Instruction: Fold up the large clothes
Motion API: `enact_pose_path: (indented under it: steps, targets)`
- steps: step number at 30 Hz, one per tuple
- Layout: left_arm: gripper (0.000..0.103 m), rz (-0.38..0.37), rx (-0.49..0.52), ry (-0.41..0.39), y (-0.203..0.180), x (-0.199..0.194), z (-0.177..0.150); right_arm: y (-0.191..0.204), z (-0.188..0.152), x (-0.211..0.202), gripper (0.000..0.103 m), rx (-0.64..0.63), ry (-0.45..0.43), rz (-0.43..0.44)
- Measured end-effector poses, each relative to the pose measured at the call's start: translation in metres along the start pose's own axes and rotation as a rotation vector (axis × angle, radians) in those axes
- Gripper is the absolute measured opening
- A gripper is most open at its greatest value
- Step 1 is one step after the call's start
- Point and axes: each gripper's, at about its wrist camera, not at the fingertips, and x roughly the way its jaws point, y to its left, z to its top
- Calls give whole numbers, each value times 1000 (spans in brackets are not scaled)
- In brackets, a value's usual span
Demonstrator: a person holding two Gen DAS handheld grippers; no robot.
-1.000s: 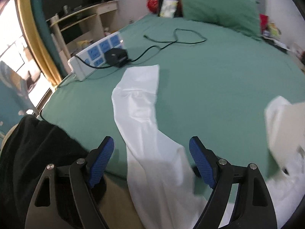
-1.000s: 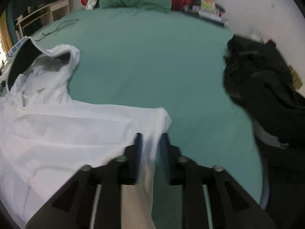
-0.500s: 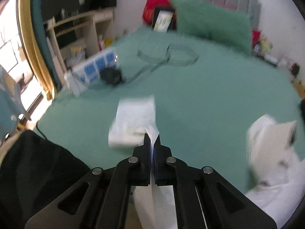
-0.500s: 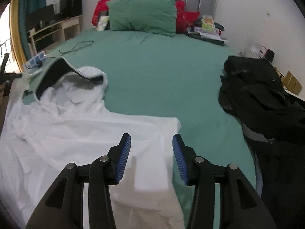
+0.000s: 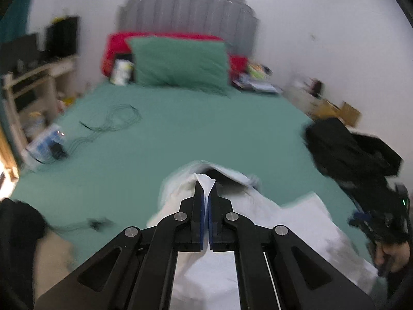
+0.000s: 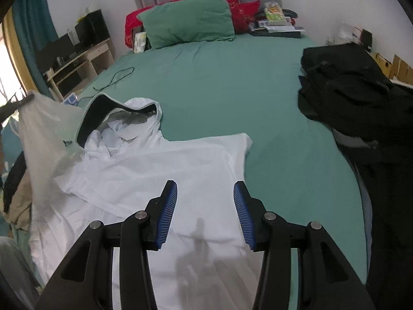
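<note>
While the left gripper (image 5: 206, 186) is clamping a pinch of thin white fabric between its blue-padded jaws, the large white hooded garment (image 6: 165, 170) is lying spread across the near part of the green bed sheet (image 6: 232, 90), its dark-lined hood (image 6: 103, 113) pointing toward the green pillow (image 6: 188, 23). In the right wrist view, the sleeve (image 6: 38, 129) is hanging lifted and blurred at the far left, apparently the part the left gripper is carrying. The right gripper (image 6: 205, 211) is hovering over the garment's body with its jaws wide apart, gripping nothing.

Compared with a second ago, the two tools have swapped roles. The left jaws were then open on either side of the flat-lying sleeve; half a second ago they had closed on it, and now they are holding it raised and swinging it over the torso, with the left camera facing the headboard instead of the power strip (image 5: 46, 144). The right jaws, pinched on the hem a second ago, have since let go and are backing above the cloth, which is lying flatter than before.

This suggests the sleeve fold is underway and the body panel is settled; the fold itself is probably at an early stage. A black pile of clothing (image 6: 356, 93) is resting at the right of the bed, apart from the white garment.
</note>
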Motion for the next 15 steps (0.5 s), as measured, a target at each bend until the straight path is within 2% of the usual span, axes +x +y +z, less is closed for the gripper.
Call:
enact_pose_path:
  steps: [1,3,5,6,7,10,13,15]
  targets:
    - [3,-19,1,25,-8,5,-9,-4,-3,-3,46,9,1,-2]
    - [4,-96,-1,136,-36,26,-37,-11,-8,-5,46,24,8,-6]
    - [17,-170,-9,241,-50,42,-63,-18,-13,-5,46,51,21,-1]
    - [38,-193,-17,278,-53,46,-74,-20,-13,-3,46,64,25,3]
    - [49,-202,-31,311,-51,49,-86,-22,-14,-1,46,76,28,9]
    - [49,-192,-60,319,-25,43,-100,-24,-13,14,46,140,45,42]
    - [50,-123,-93,291,15,26,-102,-8,-7,28,46,133,37,78]
    - [51,-61,-132,272,48,14,-104,17,-1,43,46,95,36,113]
